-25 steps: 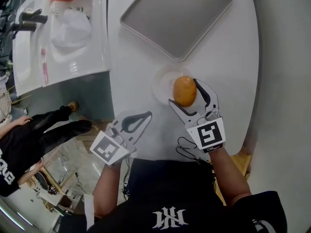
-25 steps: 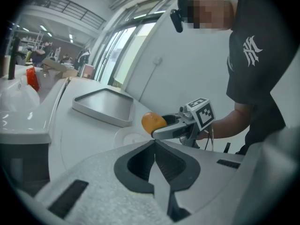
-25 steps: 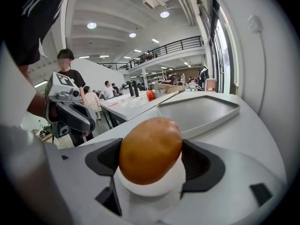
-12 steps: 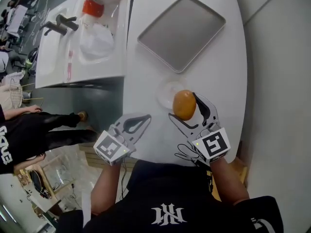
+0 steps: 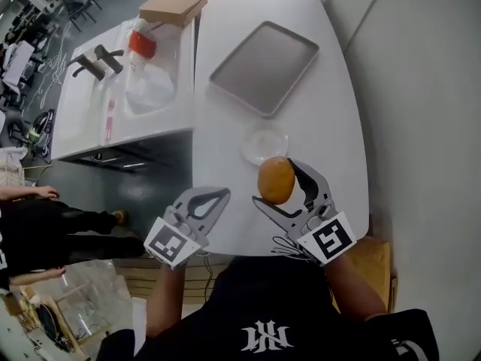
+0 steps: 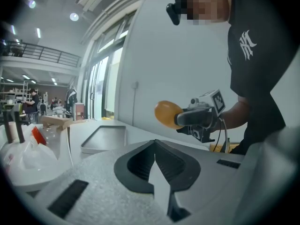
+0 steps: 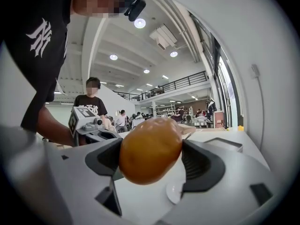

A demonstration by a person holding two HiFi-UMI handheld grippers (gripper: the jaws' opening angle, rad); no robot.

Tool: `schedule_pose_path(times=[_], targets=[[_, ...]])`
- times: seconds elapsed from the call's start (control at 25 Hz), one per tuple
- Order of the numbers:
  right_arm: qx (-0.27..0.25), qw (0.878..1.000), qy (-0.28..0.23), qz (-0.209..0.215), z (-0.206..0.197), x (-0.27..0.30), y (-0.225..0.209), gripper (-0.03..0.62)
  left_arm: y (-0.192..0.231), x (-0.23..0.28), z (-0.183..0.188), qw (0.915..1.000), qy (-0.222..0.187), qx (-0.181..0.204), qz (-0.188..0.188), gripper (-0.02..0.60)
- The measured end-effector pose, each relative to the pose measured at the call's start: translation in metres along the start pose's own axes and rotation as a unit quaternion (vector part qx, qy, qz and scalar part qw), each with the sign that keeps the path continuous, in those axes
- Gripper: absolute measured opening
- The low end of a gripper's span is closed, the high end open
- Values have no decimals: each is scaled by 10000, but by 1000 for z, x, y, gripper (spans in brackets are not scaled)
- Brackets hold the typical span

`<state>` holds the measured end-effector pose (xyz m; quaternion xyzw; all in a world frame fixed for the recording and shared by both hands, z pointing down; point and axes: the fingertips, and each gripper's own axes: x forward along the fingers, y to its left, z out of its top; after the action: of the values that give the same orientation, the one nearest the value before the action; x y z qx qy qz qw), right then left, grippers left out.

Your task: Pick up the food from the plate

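Observation:
An orange, egg-shaped piece of food point(image 5: 275, 177) is clamped between the jaws of my right gripper point(image 5: 276, 186), which holds it in the air just on the near side of the small pale plate point(image 5: 264, 144). The plate has nothing on it. In the right gripper view the food point(image 7: 150, 150) fills the gap between the two jaws, and the plate point(image 7: 174, 191) shows below it. My left gripper point(image 5: 213, 198) hovers at the table's near left edge, shut and holding nothing. In the left gripper view its jaws point(image 6: 154, 161) meet, and the food point(image 6: 166, 114) shows beyond them.
A grey metal tray point(image 5: 264, 57) lies on the white table point(image 5: 331, 119) beyond the plate. To the left is a white sink point(image 5: 113, 104) with a tap, a plastic bag and a red-capped bottle point(image 5: 140, 43). A cardboard box point(image 5: 171, 7) sits behind it. People stand on the floor at the far left.
My right gripper has drawn the food back from over the plate toward me, so the plate now shows bare. The left gripper stays shut in about the same place.

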<state>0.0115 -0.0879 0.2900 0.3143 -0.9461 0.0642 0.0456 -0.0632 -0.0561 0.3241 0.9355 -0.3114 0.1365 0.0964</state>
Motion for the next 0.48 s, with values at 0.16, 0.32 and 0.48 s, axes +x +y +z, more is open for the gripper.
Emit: schedule_pose_path(times=[0.16, 0.32, 0.48], targets=[[23, 9999, 60, 92, -3, -12, 47, 393, -11, -21, -18, 9991, -362, -172, -119, 3], [25, 9998, 18, 174, -8, -22, 70, 393, -25, -35, -28, 9987, -429, -180, -223, 3], [152, 9999, 52, -45, -7, -44, 80, 393, -43, -48, -39, 9972, -618, -227, -350, 3]])
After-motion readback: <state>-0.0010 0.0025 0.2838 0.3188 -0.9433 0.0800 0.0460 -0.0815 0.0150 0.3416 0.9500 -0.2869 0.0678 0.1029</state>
